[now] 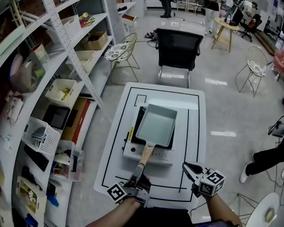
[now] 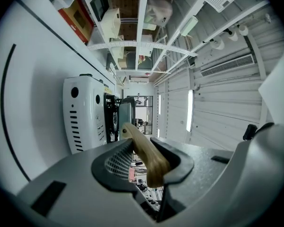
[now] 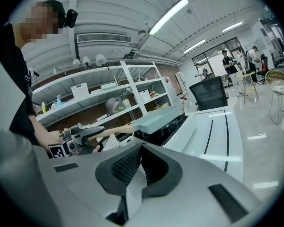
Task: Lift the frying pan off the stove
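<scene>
**Left gripper grips the handle of a pan on the stove**

A pale grey-green rectangular metal frying pan (image 1: 156, 124) sits over a white portable gas stove (image 1: 158, 157). The stove stands on a white table marked with black lines (image 1: 189, 126), nearer the table's near edge than its far edge. The views do not show whether the pan rests on the burner or is just clear of it.

The pan's long axis runs from the far edge of the table towards the near edge. Its light wooden handle (image 1: 146, 155) points at the near edge, angled slightly left, and reaches out past the front of the stove.

The left gripper (image 1: 140, 168) is closed on the end of this handle, which lies between its two black pads. The right gripper (image 1: 187, 167) is over the near edge, right of the stove and apart from the pan. Its jaws are together and hold nothing.
</scene>
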`<state>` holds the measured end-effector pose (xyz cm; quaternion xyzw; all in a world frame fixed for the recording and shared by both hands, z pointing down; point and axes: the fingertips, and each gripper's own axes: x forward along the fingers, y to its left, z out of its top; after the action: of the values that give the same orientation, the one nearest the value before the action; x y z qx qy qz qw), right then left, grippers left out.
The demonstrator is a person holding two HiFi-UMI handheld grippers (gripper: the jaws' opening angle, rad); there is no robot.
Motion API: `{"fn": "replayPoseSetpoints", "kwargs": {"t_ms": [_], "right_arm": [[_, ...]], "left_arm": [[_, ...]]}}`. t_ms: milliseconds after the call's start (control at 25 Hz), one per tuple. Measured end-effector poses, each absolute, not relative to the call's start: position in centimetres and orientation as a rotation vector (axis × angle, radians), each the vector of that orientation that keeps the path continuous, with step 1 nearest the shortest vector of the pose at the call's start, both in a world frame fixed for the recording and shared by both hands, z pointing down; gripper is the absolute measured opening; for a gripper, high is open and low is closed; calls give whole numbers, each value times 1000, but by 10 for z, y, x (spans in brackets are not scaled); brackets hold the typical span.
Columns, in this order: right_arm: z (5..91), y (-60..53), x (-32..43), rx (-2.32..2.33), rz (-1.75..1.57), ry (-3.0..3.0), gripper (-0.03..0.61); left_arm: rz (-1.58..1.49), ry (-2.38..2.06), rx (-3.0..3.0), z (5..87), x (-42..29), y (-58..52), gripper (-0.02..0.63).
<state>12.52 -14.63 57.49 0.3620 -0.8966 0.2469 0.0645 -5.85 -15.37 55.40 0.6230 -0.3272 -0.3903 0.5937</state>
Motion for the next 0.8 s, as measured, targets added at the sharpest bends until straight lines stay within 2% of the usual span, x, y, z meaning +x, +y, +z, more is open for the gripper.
{"fn": "replayPoseSetpoints", "kwargs": {"t_ms": [600, 800], "right_arm": [[572, -144, 126, 1099, 730, -2713, 25], [572, -149, 117, 1083, 705, -2746, 25]], "left_arm": [[-925, -731, 1453, 534, -55, -154, 117], [-897, -787, 1480, 532, -74, -155, 117]]}}
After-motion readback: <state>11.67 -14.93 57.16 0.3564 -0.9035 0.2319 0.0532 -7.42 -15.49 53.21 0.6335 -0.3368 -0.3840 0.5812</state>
